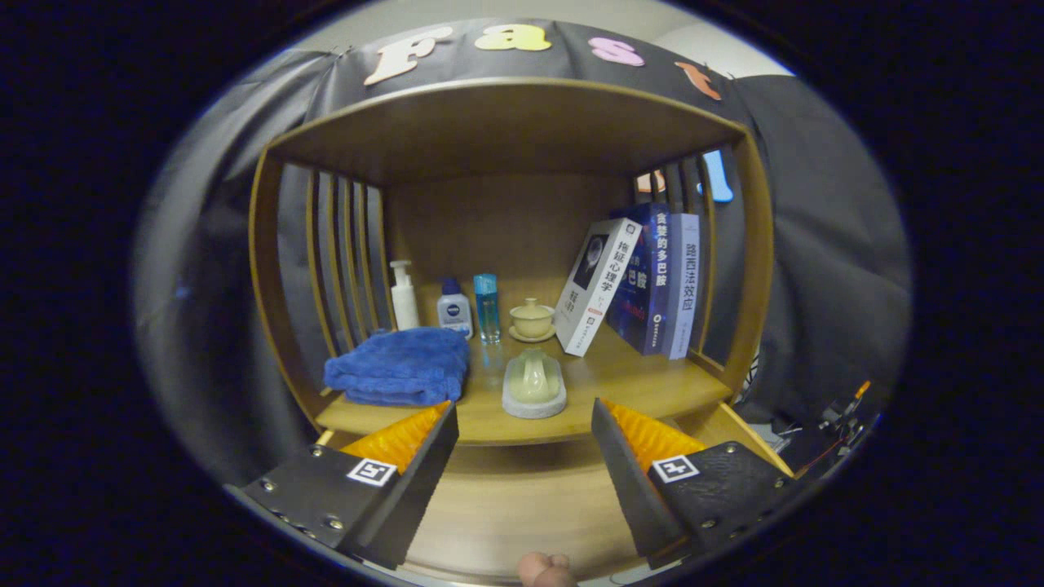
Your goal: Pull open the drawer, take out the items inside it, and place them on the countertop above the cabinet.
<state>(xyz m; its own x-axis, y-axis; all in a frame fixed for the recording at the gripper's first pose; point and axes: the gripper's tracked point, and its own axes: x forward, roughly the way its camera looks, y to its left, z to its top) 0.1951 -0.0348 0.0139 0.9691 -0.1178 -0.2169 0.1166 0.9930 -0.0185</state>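
My gripper [524, 408] is open, with its fingers spread wide and nothing held between them. Below them the wooden drawer [514, 505] is pulled out, and the part of its bottom I can see is bare wood. Just beyond the fingertips, on the cabinet's countertop [644, 379], a pale green pitcher [534, 377] sits on a round grey coaster [534, 405]. A folded blue towel [400, 367] lies on the countertop beyond the left finger.
At the back of the countertop stand a white pump bottle [403, 295], a small blue-capped bottle [454, 310], a clear blue bottle [487, 306] and a lidded tea cup [532, 319]. Three books [644, 281] lean at the right. Slatted sides and a top board enclose the shelf. A person's fingertip [546, 571] shows below the drawer.
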